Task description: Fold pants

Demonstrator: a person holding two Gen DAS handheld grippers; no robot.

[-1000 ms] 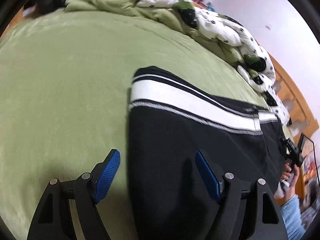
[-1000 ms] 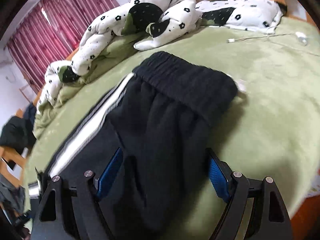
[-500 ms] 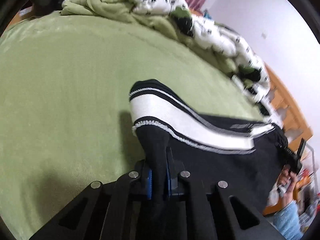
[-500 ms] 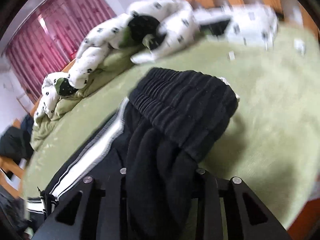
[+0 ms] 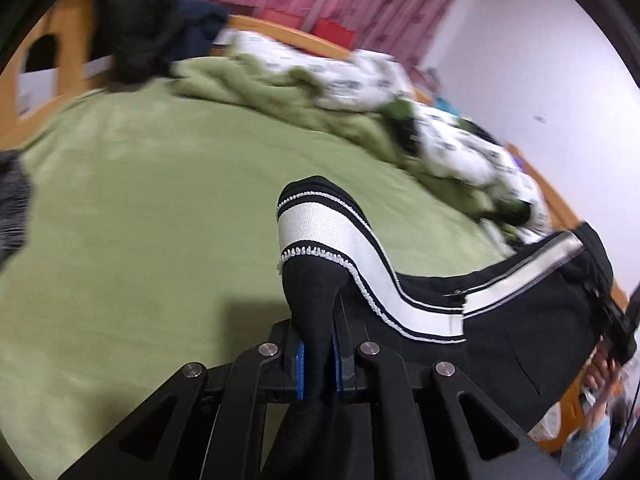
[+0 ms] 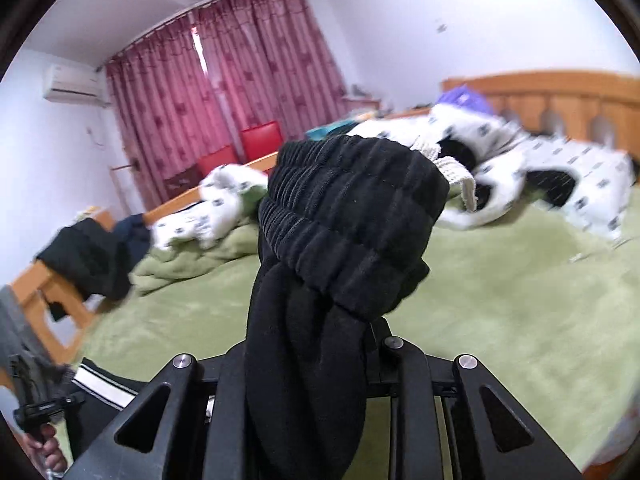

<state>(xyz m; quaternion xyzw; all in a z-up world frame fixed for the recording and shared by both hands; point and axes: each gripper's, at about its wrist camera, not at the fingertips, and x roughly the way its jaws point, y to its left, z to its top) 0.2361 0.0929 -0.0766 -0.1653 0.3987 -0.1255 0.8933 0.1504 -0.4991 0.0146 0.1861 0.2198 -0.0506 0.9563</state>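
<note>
Two grippers hold the black pants (image 5: pixel 512 320) up off the green bed (image 5: pixel 140 220), one at each end. The left gripper (image 5: pixel 316 360) is clamped on the leg cuff, its blue pads pinching the cloth just below the white stripe (image 5: pixel 316 228), which stands up ahead of it. The right gripper (image 6: pixel 304 364) is closed on bunched fabric below the ribbed waistband (image 6: pixel 352 216), which bulges above it; its fingertips are hidden by the cloth. The pants seem to sag between the two, though blur makes this uncertain. Open green bedspread spreads to the left and ahead. A crumpled white spotted quilt (image 6: pixel 560 176) lies along the far edge near the wooden headboard (image 6: pixel 560 92).
</note>
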